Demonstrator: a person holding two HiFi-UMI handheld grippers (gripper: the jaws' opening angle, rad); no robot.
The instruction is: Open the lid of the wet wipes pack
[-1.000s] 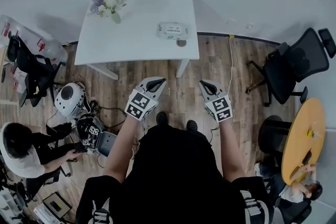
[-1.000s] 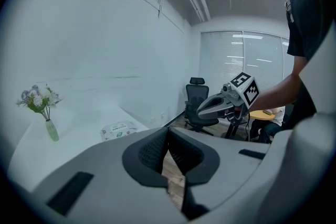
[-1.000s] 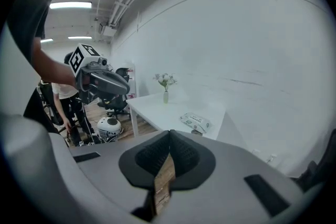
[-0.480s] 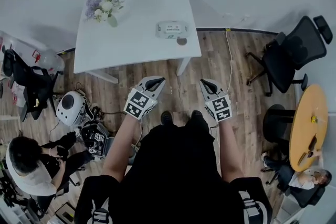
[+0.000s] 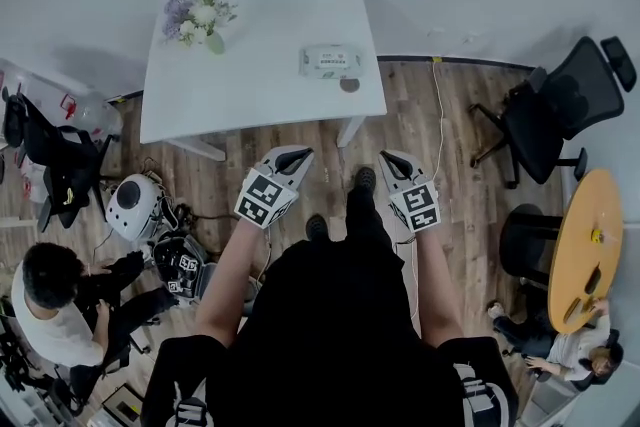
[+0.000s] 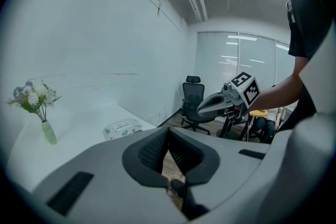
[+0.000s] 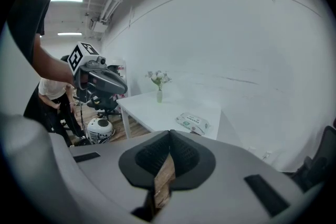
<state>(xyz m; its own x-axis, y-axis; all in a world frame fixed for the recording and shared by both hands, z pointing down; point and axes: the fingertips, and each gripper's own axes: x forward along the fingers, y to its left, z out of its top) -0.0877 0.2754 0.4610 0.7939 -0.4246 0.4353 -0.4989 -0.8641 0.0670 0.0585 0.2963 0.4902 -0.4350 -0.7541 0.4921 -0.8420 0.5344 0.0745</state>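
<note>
The wet wipes pack (image 5: 330, 61) is white with green print and lies flat on the white table (image 5: 250, 85), near its right end. It also shows in the left gripper view (image 6: 122, 127) and the right gripper view (image 7: 192, 123). Its lid looks closed. My left gripper (image 5: 297, 155) and right gripper (image 5: 393, 158) hang side by side over the wooden floor, short of the table and well apart from the pack. The jaws of each touch at the tips with nothing held. Each shows in its own view: left gripper (image 6: 168, 132), right gripper (image 7: 169, 136).
A vase of flowers (image 5: 200, 15) stands at the table's left end. A black office chair (image 5: 550, 125) and a round wooden table (image 5: 585, 255) are to the right. On the left a person (image 5: 50, 305) sits beside a white domed device (image 5: 133, 205) and bags.
My right foot has stepped forward toward the table and the view has shifted slightly. The seated person at left has moved. Both grippers keep their pose and stay shut.
</note>
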